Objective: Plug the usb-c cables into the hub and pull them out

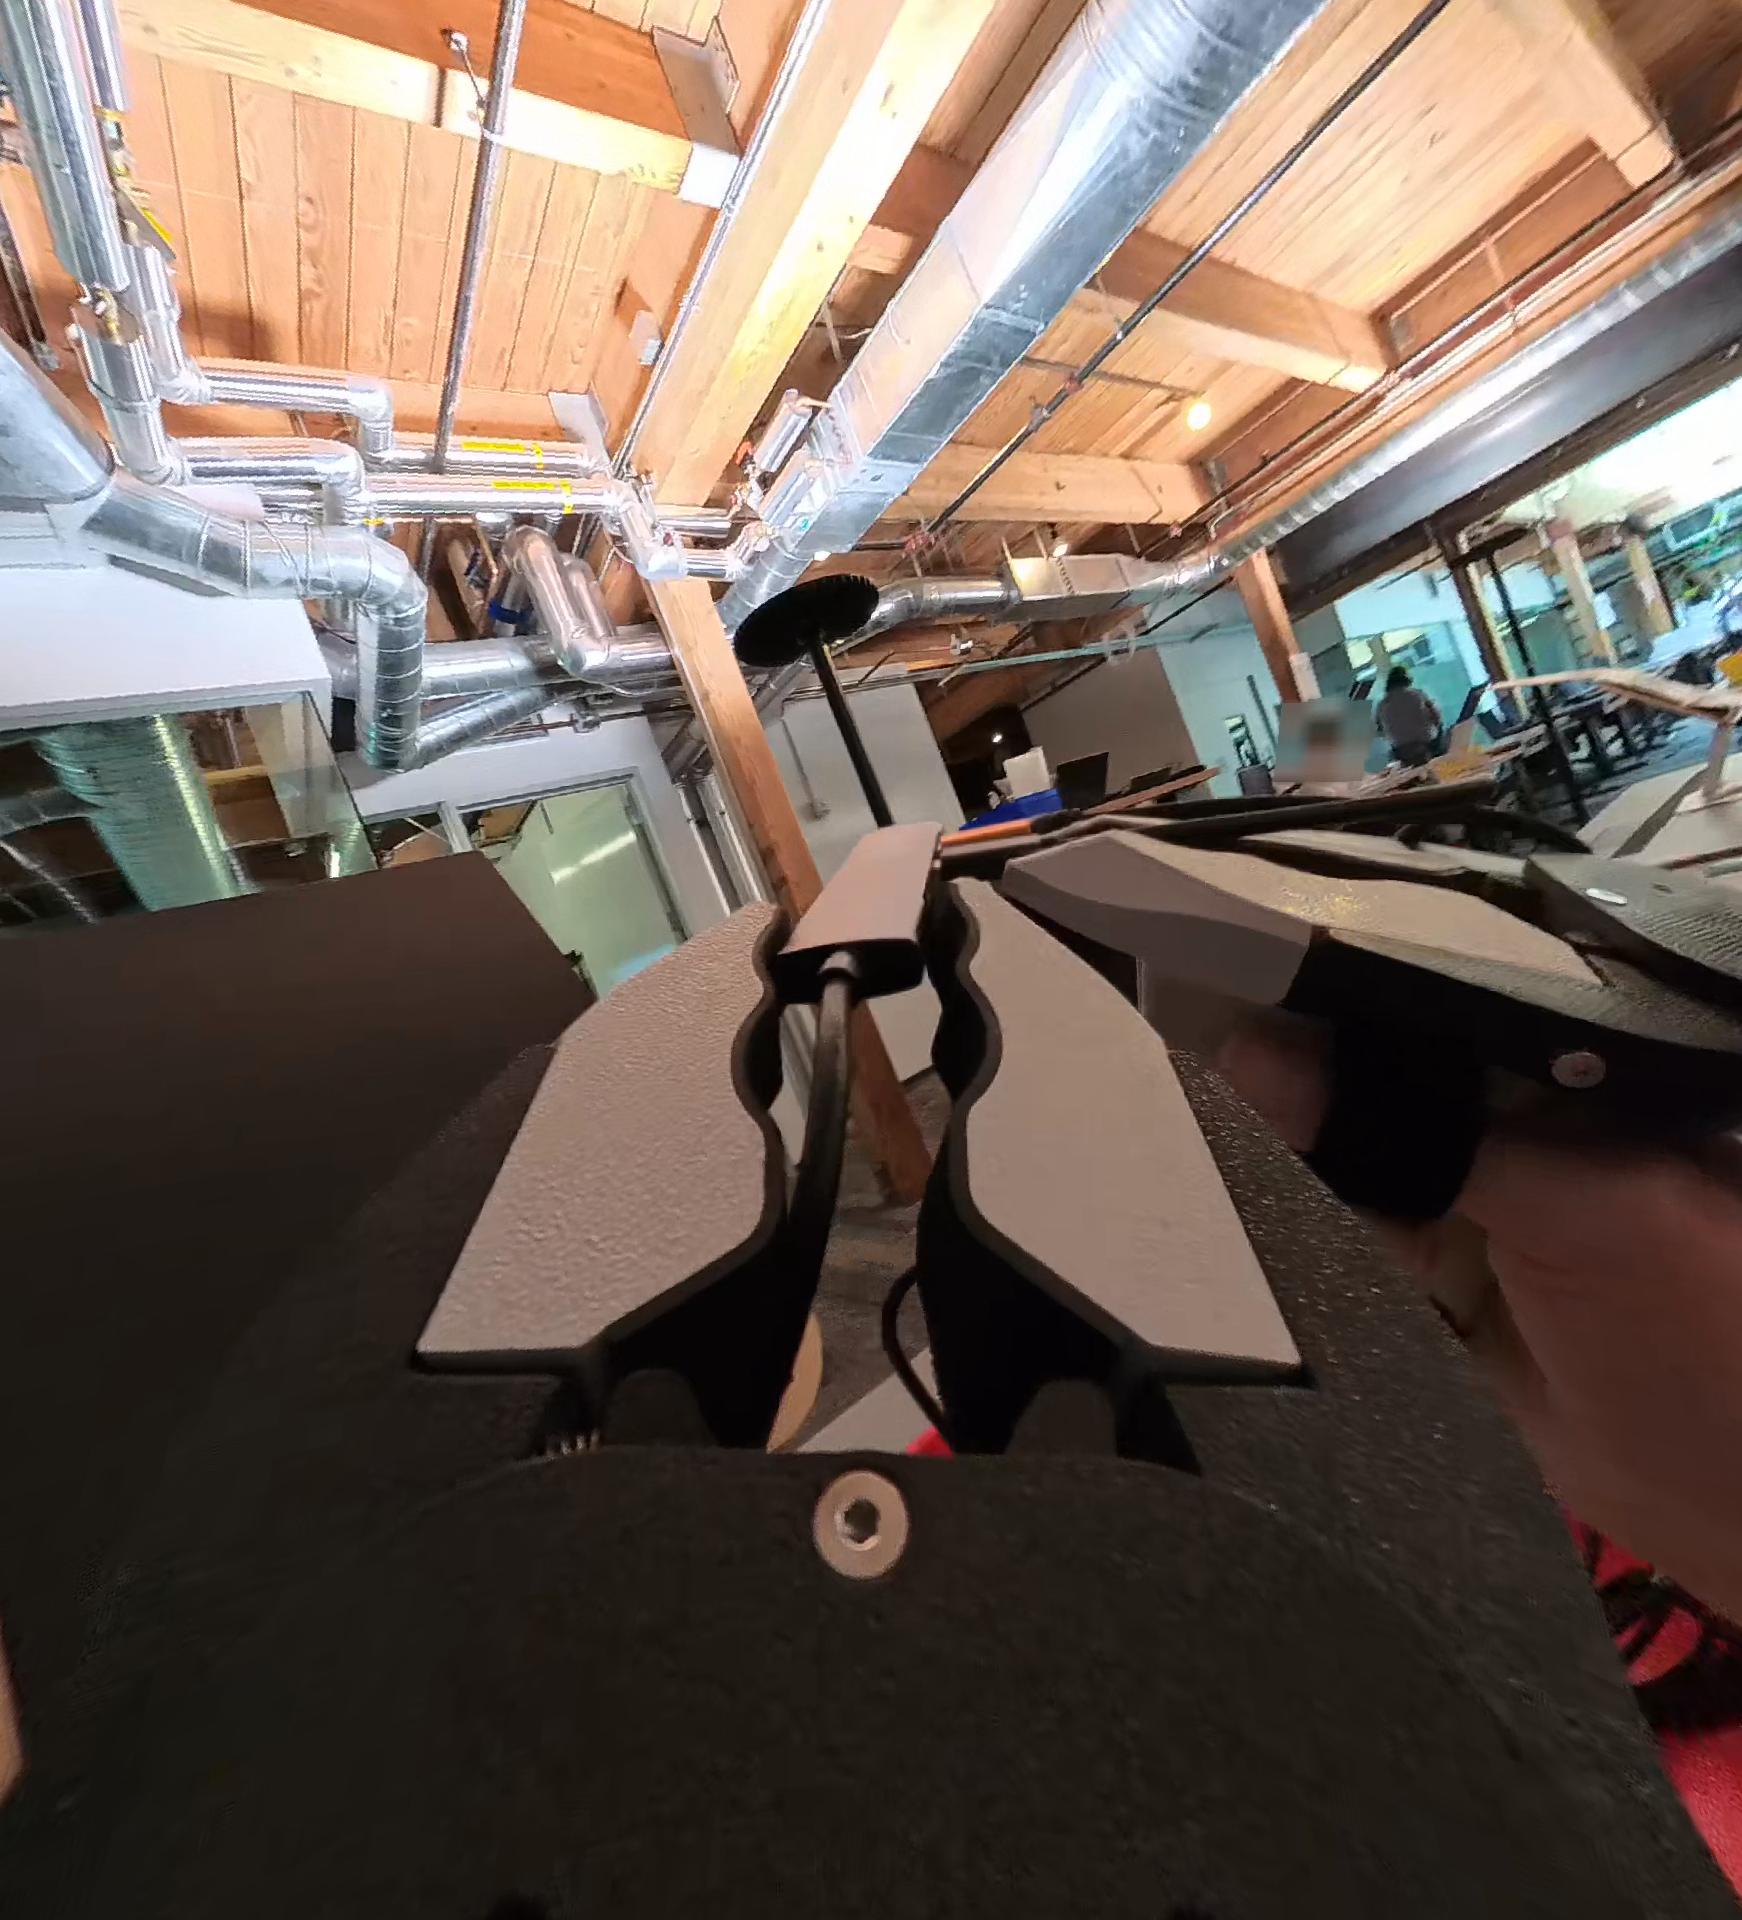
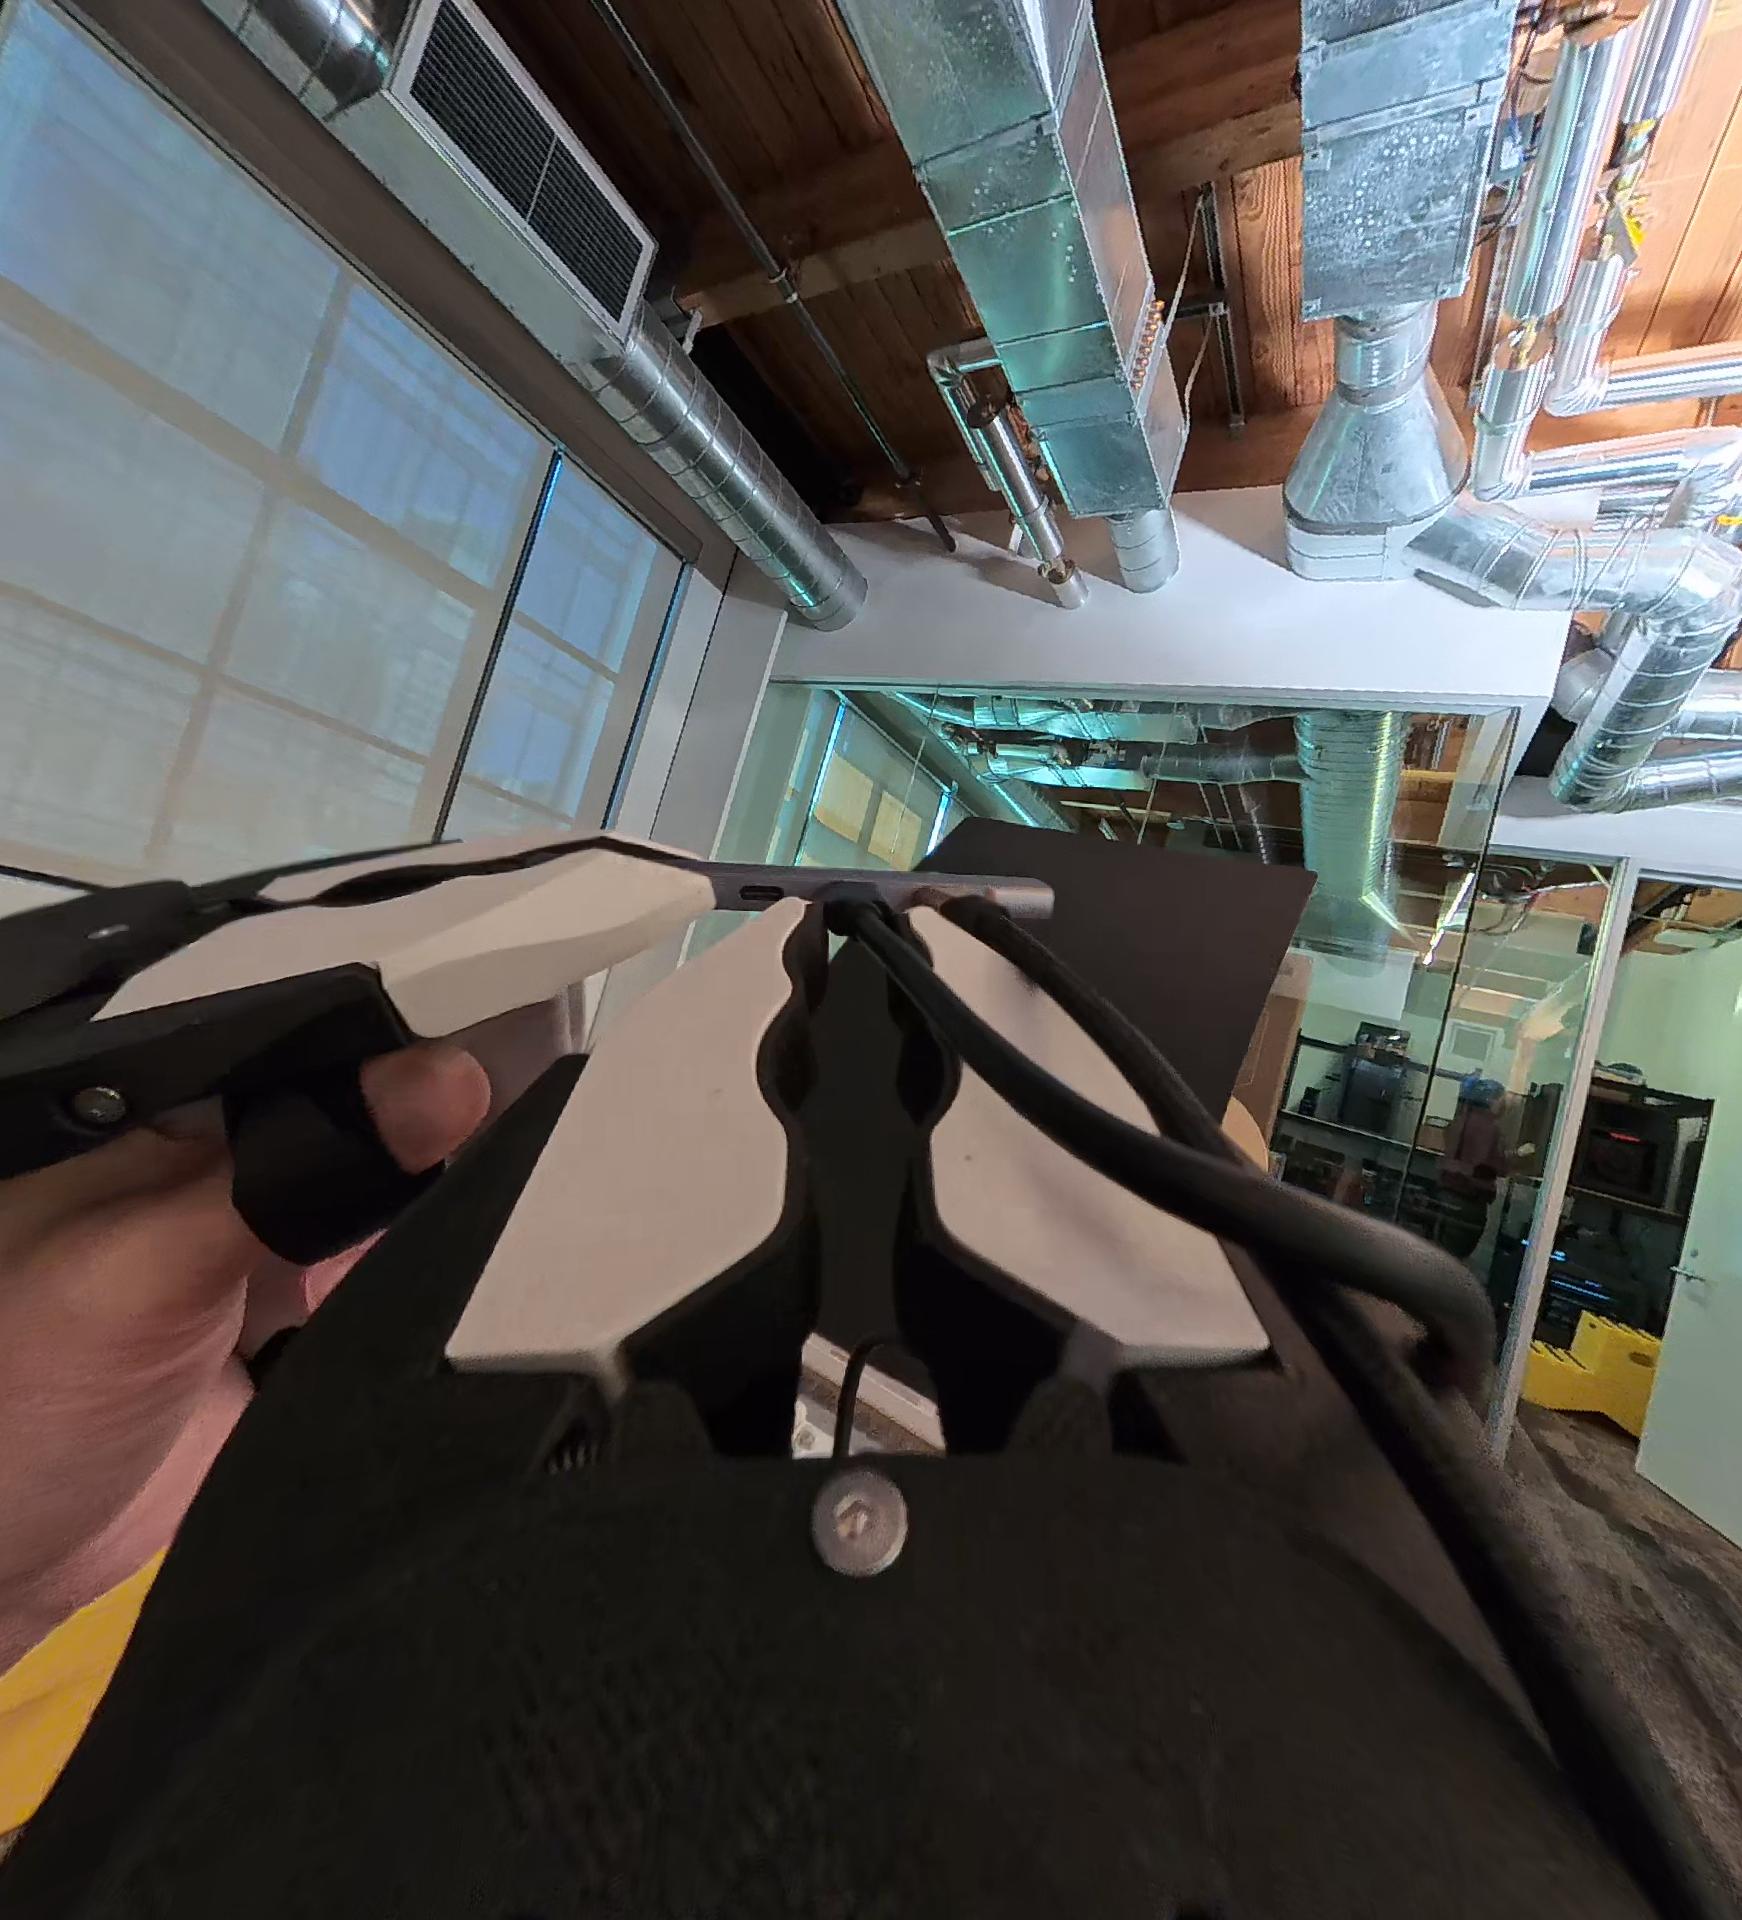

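In the left wrist view the left gripper (image 1: 851,961) pinches the dark hub (image 1: 862,899) at 12 o'clock, its lead hanging between the fingers, while the right gripper (image 1: 960,854) comes in from 3 o'clock with its tips closed on a plug at the hub's edge; behind are timber beams and silver ducts (image 1: 1002,260), no table visible. In the right wrist view the right gripper (image 2: 851,920) is clamped on a black cable (image 2: 1106,1122) at the hub (image 2: 877,894), seen edge-on at 12 o'clock with a free port showing, the left gripper (image 2: 706,894) holding it from 9 o'clock before windows (image 2: 223,499), so I judge a plug is seated or coming out, and the next move needs a straight pull against a steady hub
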{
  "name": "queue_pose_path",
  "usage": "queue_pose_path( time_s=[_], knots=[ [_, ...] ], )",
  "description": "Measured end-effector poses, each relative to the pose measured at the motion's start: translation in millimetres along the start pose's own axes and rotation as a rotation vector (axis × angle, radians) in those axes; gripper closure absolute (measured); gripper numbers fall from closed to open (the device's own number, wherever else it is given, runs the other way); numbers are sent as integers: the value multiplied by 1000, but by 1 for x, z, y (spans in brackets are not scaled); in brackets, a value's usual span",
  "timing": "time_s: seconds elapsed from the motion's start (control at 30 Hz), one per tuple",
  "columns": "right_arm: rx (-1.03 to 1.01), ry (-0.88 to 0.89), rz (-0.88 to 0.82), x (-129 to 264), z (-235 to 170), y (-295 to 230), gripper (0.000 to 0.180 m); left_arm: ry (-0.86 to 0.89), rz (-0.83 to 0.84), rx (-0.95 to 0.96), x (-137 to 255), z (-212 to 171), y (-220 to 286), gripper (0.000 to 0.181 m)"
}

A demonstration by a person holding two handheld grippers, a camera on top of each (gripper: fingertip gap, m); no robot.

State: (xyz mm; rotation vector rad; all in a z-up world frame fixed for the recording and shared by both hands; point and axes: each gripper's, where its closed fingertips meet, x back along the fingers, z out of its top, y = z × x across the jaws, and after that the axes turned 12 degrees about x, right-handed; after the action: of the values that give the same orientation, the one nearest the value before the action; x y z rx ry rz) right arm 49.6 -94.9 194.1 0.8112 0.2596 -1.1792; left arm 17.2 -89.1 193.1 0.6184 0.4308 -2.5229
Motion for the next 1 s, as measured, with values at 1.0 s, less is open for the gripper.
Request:
queue_pose_path(
  time_s=[1.0],
  knots=[
    [41, -18, 68, -2, 13, 10, 166, 48, 91, 317, 6, -9, -80, 156]
  ],
)
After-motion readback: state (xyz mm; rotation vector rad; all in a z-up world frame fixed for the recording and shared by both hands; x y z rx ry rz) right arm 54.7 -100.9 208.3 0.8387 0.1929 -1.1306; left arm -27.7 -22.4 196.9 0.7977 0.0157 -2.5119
